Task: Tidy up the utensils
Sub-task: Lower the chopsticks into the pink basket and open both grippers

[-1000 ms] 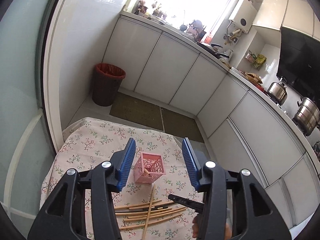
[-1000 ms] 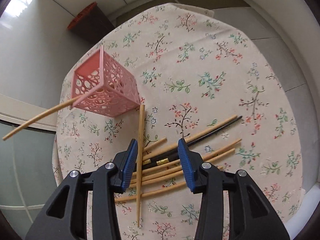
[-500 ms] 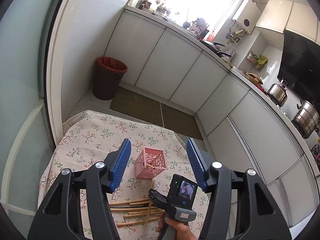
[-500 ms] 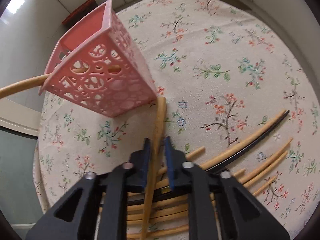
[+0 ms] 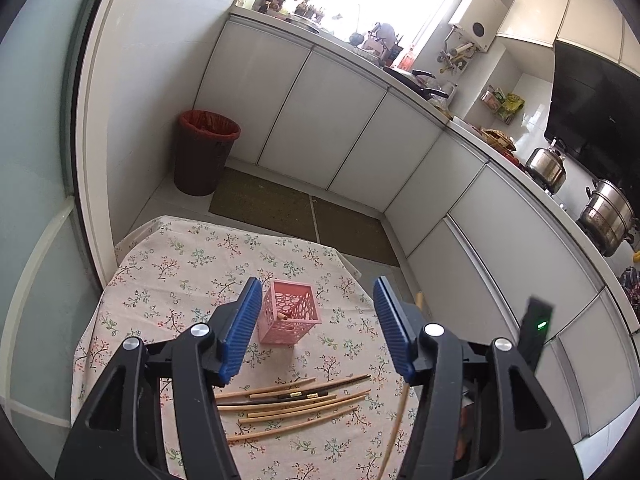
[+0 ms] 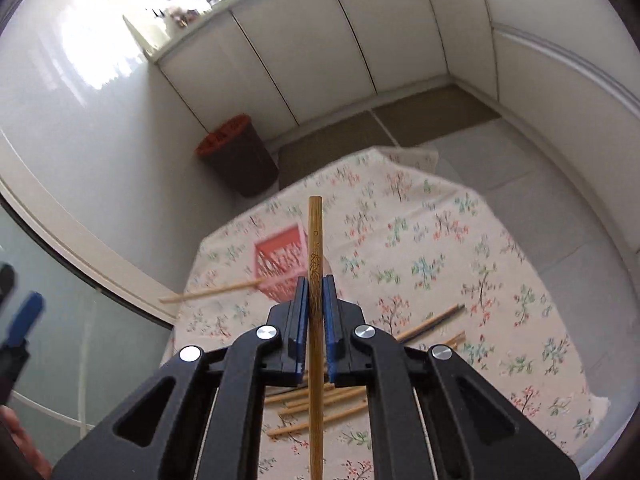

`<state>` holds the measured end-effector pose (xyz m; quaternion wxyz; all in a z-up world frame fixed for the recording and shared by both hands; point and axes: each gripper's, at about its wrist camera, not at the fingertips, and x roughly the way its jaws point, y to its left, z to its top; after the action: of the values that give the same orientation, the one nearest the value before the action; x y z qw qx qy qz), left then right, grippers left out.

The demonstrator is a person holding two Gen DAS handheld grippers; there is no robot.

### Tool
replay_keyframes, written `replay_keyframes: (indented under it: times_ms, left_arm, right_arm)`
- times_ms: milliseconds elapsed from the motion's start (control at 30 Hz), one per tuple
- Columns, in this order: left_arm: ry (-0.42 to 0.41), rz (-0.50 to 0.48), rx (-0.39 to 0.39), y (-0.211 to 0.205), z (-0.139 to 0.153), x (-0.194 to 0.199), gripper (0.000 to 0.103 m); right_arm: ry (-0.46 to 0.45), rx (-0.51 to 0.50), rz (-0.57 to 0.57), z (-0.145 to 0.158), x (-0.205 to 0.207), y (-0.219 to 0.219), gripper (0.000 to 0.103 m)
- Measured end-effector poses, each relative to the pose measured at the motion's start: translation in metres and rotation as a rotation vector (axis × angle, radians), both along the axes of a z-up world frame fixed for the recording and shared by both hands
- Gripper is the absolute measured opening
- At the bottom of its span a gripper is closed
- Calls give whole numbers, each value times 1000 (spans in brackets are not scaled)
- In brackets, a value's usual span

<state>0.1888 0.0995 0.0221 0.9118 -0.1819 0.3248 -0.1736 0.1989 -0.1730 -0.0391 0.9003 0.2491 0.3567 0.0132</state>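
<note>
Bamboo chopstick (image 6: 315, 264) clamped between blue pads of right gripper (image 6: 315, 292), lifted off the surface, running straight along the gripper axis with its blunt end pointing far, engraved pattern visible just past the pads; the lower end runs down out of frame between the gripper arms. In left wrist view the same chopstick (image 5: 396, 424) shows as a thin curved stick at right of the left gripper's right finger. Pink perforated holder (image 5: 289, 315) stands upright mid-surface, one chopstick (image 6: 212, 291) already in it, leaning out toward the left in right wrist view. Loose pile of chopsticks (image 5: 292, 400) lies flat on the near part of the surface, near side of the holder, mostly bamboo, one dark one (image 5: 296, 394) with a gold band among them, lying roughly parallel left to right. Left gripper (image 5: 316, 326) wide apart, holding nothing, hovering above the surface with the holder seen between its fingers. Surface is covered by a floral tablecloth (image 5: 192, 264). Further out: brown trash bin (image 5: 204, 152) with red liner on the floor at far left, floor mat (image 5: 280, 208), white cabinets (image 5: 320, 120), steel pots (image 5: 604, 216) on the counter at right, bright window at far end.
</note>
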Motion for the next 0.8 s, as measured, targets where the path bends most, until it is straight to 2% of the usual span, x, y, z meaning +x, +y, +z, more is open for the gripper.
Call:
replay_keyframes:
  times_ms: [133,267,367,600,800]
  left_arm:
    - [14,6,-15,3,-5,3,54]
    - [14,14,-9,7,-7,5,55]
    - [28,32,-17,14,-12,10,57]
    - [59,74,-13,25,-23,23,58]
    - [50,125,1,31,-29,23,58]
  right_arm:
    - [-239,-39,-43,56,16,1,7]
    - [-357,-98,-121,67,55,13,8]
    - [-403,-141,-159,55,81,23,8]
    - [-459,-211,-196,6,130,42,8]
    - [-450,-241,-170,-45,142,55,8]
